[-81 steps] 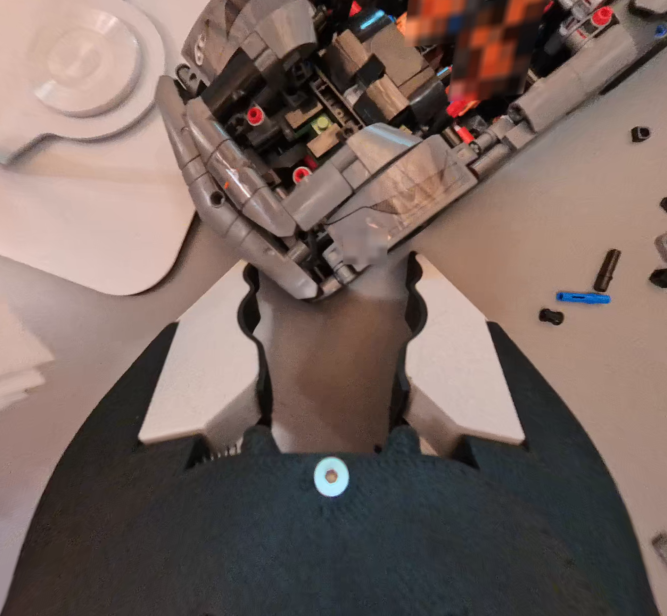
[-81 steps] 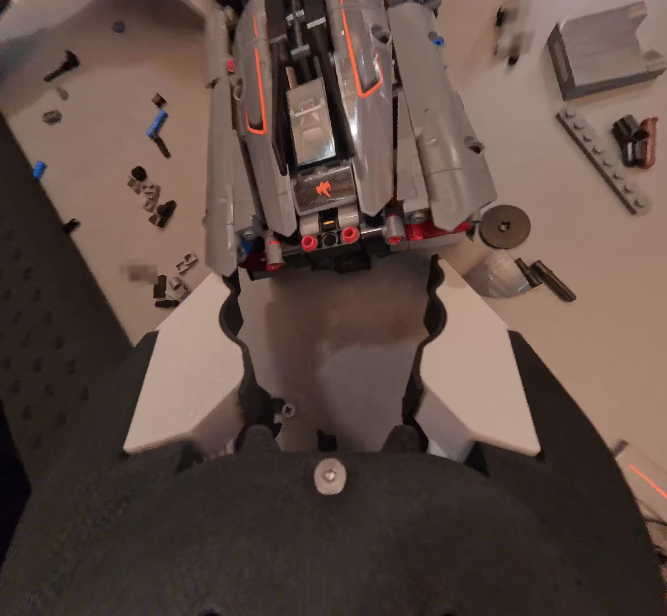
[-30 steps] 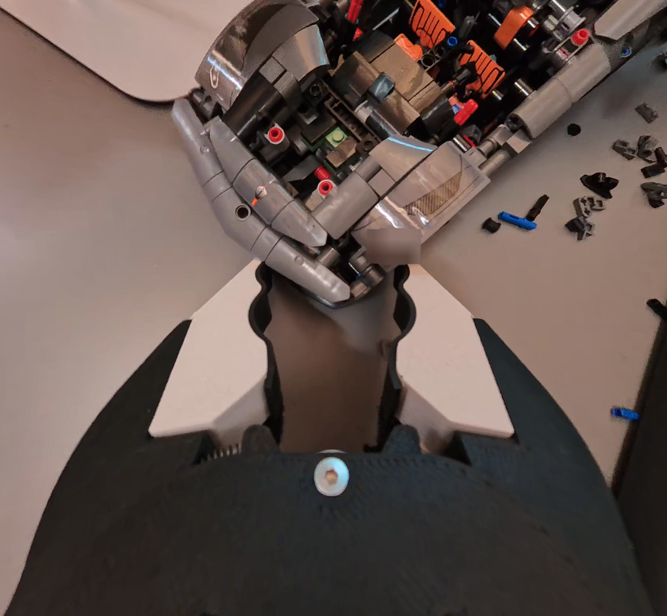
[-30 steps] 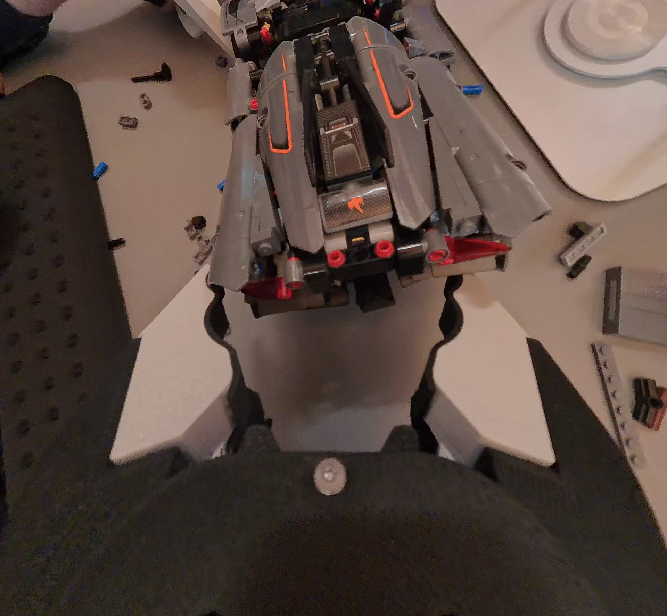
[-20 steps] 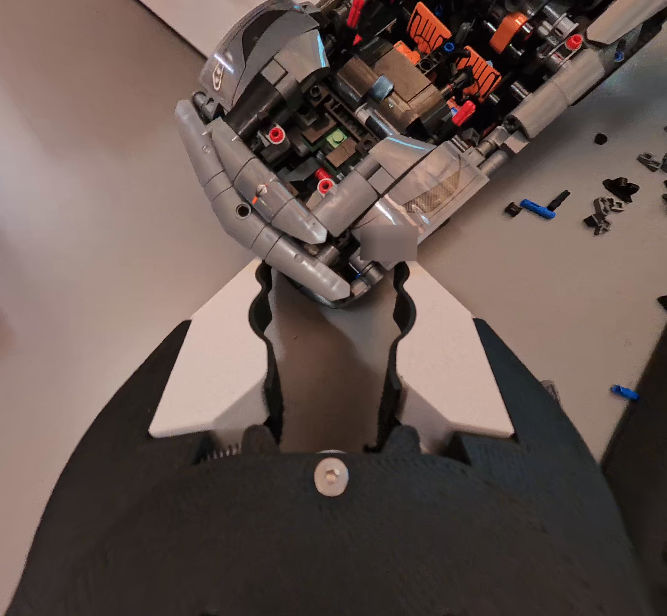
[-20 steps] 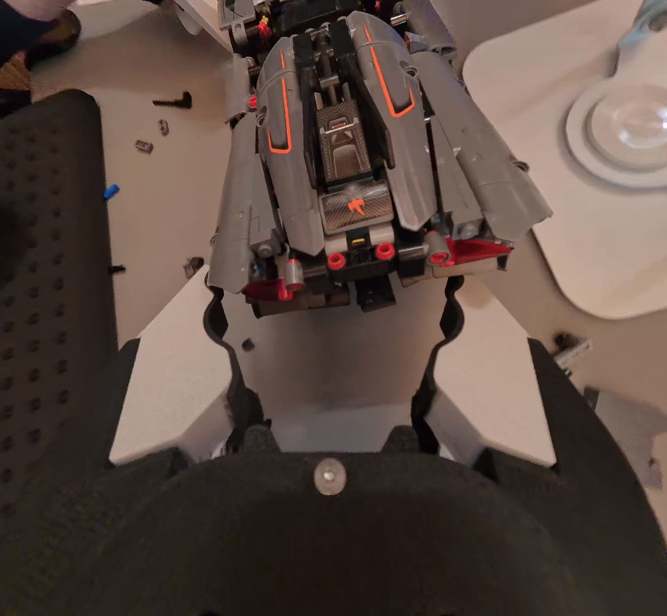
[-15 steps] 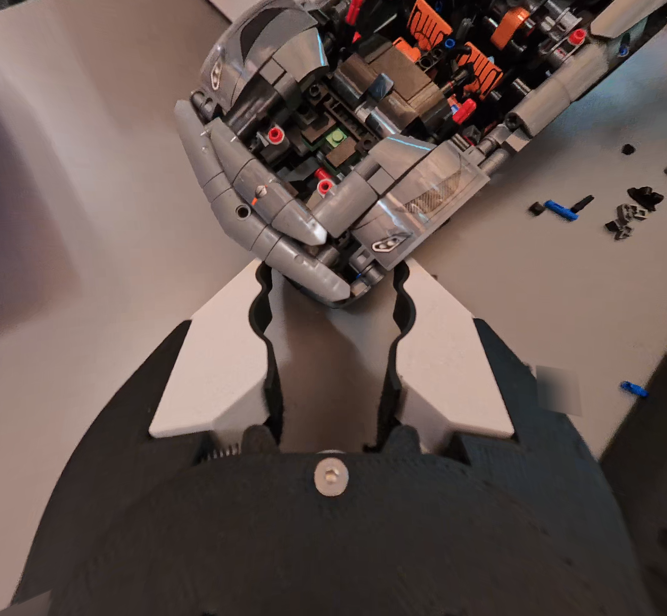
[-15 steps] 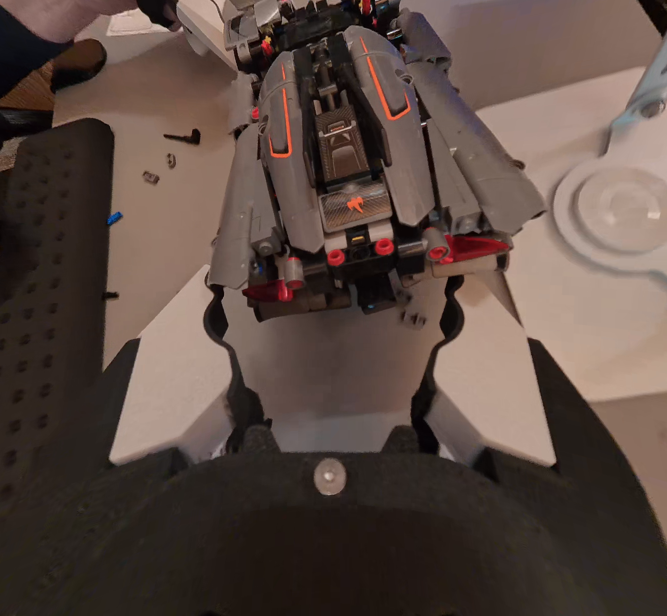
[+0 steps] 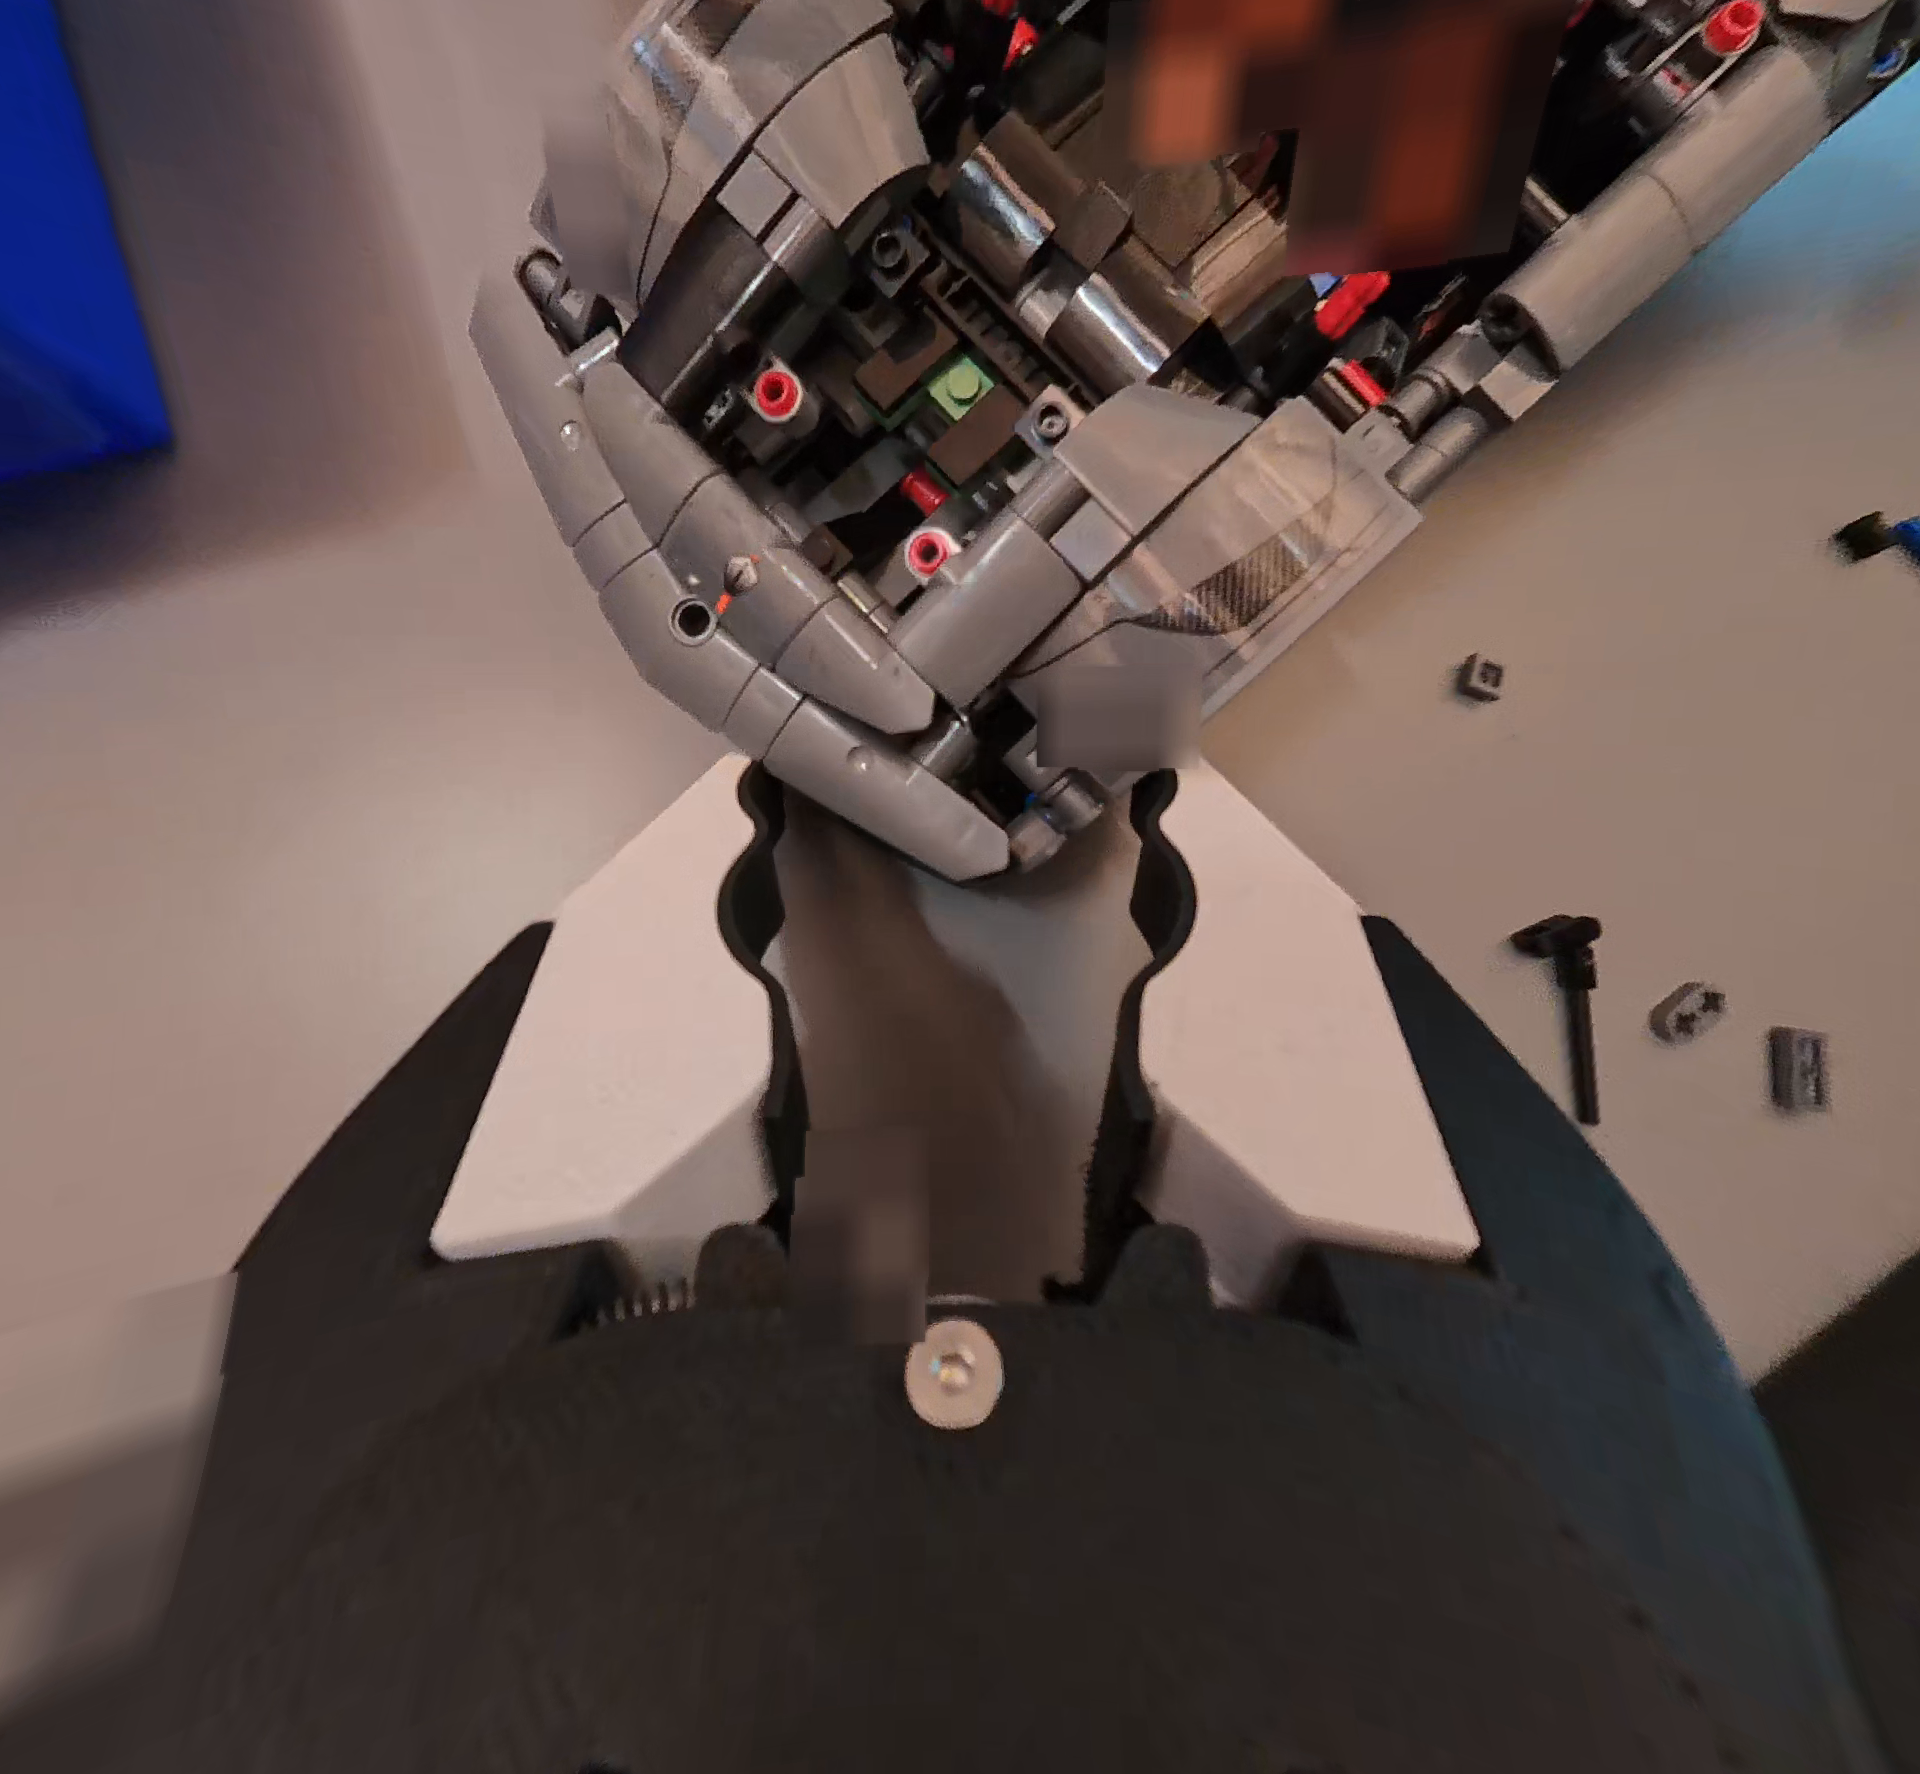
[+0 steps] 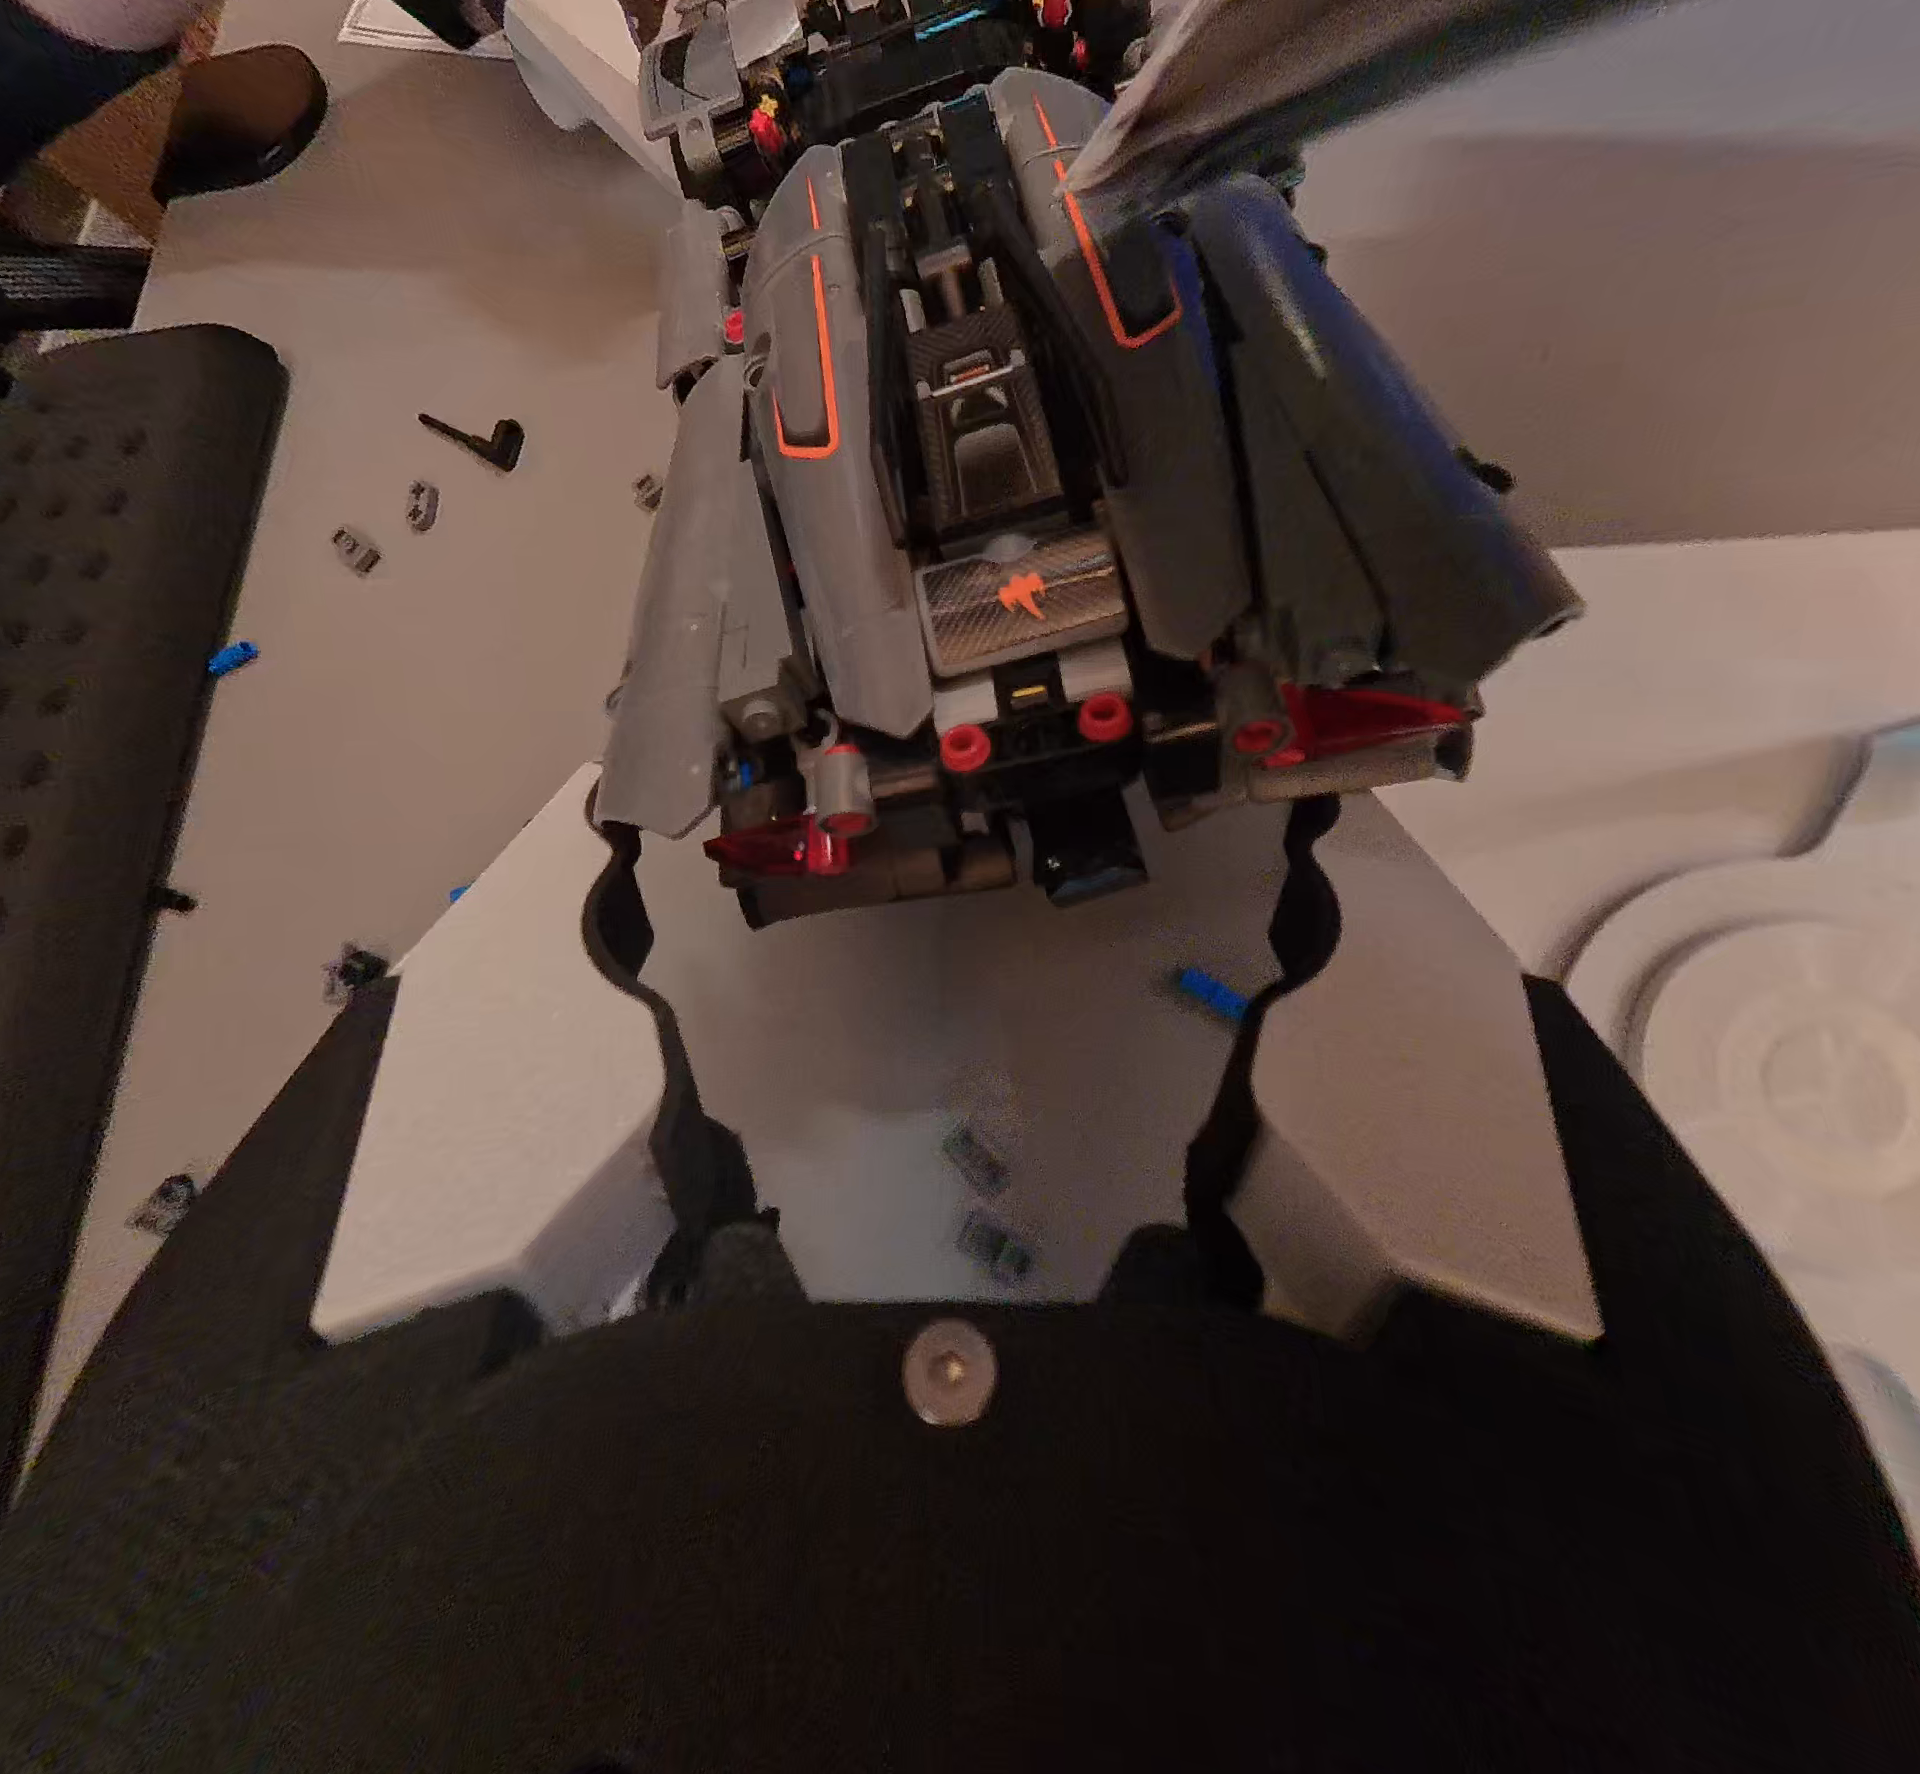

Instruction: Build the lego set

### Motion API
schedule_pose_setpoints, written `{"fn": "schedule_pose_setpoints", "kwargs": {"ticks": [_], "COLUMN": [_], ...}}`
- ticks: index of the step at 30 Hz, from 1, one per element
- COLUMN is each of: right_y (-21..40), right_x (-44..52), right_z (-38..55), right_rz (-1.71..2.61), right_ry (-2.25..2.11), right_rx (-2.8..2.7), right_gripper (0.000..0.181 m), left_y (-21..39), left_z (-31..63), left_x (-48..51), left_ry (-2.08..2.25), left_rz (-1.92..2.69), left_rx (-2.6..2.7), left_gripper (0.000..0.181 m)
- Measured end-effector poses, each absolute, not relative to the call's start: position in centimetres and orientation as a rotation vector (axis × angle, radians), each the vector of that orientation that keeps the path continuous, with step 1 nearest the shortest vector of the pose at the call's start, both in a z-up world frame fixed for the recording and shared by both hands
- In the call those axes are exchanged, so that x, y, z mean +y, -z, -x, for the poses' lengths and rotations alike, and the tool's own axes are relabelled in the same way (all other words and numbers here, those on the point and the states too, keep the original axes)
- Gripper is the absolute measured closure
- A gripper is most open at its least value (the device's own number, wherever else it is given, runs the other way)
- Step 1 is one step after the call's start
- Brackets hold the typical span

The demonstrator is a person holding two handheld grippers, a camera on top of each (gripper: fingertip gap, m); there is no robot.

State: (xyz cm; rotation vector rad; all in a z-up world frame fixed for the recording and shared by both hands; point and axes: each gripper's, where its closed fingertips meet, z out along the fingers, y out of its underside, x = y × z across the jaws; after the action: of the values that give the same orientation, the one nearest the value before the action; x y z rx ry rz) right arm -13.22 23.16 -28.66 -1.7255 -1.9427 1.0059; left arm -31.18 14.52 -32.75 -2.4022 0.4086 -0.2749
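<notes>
Grippers — left, right — clamp lego car ends.

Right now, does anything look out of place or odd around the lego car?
Yes. Small loose pieces lie scattered on the table under and around the lego car, which both grippers hold tilted above it. No damage shows.

Smooth pale grey tabletop under warm, dim light. Blurry bright blue shape far off. Black pad with rows of holes beside it.
</notes>
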Motion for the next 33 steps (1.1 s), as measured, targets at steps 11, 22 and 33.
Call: {"fn": "schedule_pose_setpoints", "kwargs": {"ticks": [11, 22, 33], "right_y": [31.6, 32.9, 33.2], "right_x": [24.2, 23.8, 22.5], "right_z": [16.0, 15.2, 16.2], "right_rz": [1.703, 1.647, 1.587], "right_ry": [-0.962, -0.883, -0.864], "right_rx": [-2.088, -2.18, -2.236], "right_gripper": [0.058, 0.059, 0.059], "left_y": [33.3, 33.3, 33.3], "left_z": [34.0, 33.4, 33.6], "left_x": [14.0, 12.8, 10.1], "left_ry": [0.169, 0.122, 0.08], "left_rz": [2.447, 2.473, 2.513], "left_rx": [0.318, 0.311, 0.252], "left_gripper": [0.116, 0.117, 0.118]}}
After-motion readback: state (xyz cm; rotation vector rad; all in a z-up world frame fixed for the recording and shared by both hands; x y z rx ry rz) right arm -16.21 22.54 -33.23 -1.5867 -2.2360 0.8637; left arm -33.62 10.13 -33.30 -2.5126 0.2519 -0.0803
